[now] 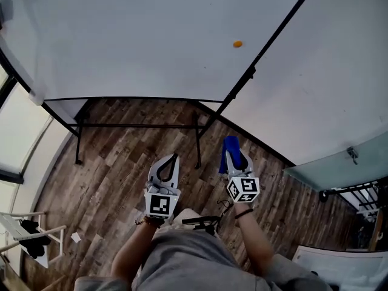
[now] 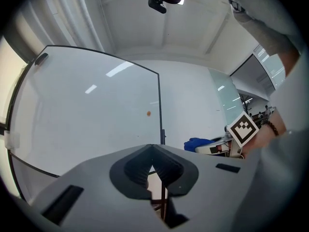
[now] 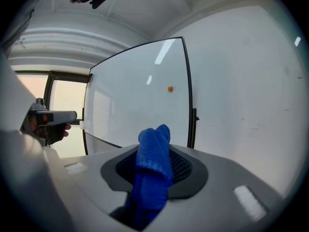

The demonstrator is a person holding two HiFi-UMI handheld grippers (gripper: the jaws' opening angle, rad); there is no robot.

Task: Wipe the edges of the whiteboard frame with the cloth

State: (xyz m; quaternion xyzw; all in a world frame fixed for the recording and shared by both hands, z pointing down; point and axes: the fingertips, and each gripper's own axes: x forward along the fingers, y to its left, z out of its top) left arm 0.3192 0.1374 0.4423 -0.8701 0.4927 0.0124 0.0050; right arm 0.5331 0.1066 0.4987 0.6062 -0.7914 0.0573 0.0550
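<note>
Two grippers sit in your hands, side by side and a little apart. Your right gripper is clamped on the blue cloth, which is bunched between the jaws, with a folded end sticking out past the tips and the rest hanging back toward your hand. Your left gripper has its jaws closed, tip against tip, with nothing between them.

Both grippers point toward the whiteboard, and the cloth is well apart from it. They hover above the wood-plank floor, short of the dark stand legs under the board.

A thin black frame runs round the whiteboard. From the right gripper view, its right edge stands just beyond the cloth's tip, with a small dark fitting partway down. A small orange dot sits on the white surface close to that right edge. Beyond that edge is a plain white wall. At the board's left edge a pale clip sits on the frame.
</note>
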